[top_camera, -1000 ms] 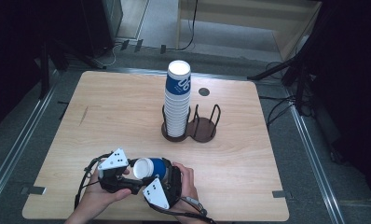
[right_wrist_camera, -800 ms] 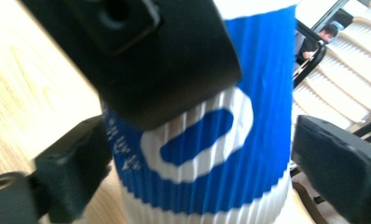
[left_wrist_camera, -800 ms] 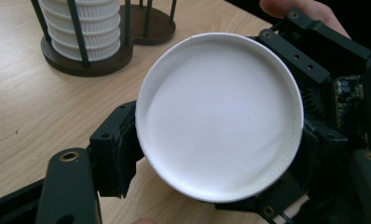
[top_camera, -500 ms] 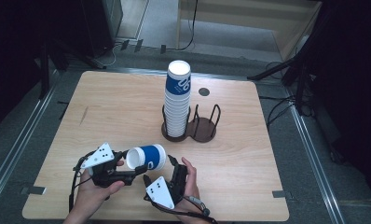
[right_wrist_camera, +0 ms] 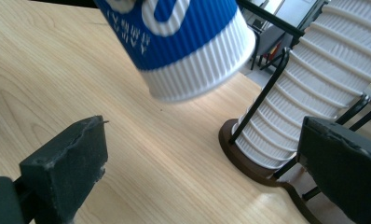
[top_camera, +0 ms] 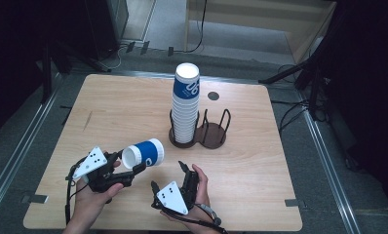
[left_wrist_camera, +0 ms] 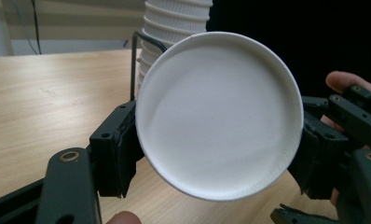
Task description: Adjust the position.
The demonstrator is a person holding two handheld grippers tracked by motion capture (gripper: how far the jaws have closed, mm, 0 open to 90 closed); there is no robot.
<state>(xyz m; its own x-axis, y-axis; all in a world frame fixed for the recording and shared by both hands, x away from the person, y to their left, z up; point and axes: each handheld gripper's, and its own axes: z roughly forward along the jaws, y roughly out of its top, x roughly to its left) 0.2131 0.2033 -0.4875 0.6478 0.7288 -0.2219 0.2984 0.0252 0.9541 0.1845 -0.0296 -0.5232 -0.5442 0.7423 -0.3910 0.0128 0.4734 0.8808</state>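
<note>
- Cup (top_camera: pixel 144 153), blue with a white rim band, lies on its side above the near-left part of the wooden worktop (top_camera: pixel 260 161) in the high view, its closed white bottom toward the person and its open end pointing toward the rack. The left tool (top_camera: pixel 125 167) is clamped on the cup's bottom end, jaws on either side of it. The left hand (top_camera: pixel 92 195) holds that tool low over the near edge, wrist coming in from the bottom, grey plate tilted up to the left.
- High view again: the right tool (top_camera: pixel 168 176) sits just right of the cup with its jaws spread apart and nothing between them, pointing away from the person toward the rack. The right hand (top_camera: pixel 194 192) wraps it from the right side. A tall stack of cups (top_camera: pixel 185 105) stands upright in the left ring of a dark wire rack (top_camera: pixel 212 131) near the middle of the worktop; the right ring has no cups in it.
- Left gripper view: the cup's round white bottom (left_wrist_camera: pixel 219 114) faces the camera, pinched between the two black jaws at its left and right edges. The stack rises behind it, and fingers of the right hand (left_wrist_camera: pixel 344 84) show at the right.
- Right gripper view: both jaws stand wide apart, gripping nothing. The cup's blue ribbed wall and white band (right_wrist_camera: pixel 188 42) hang above the wood, untouched by these jaws. The stack (right_wrist_camera: pixel 309 84) stands in the rack beyond.
</note>
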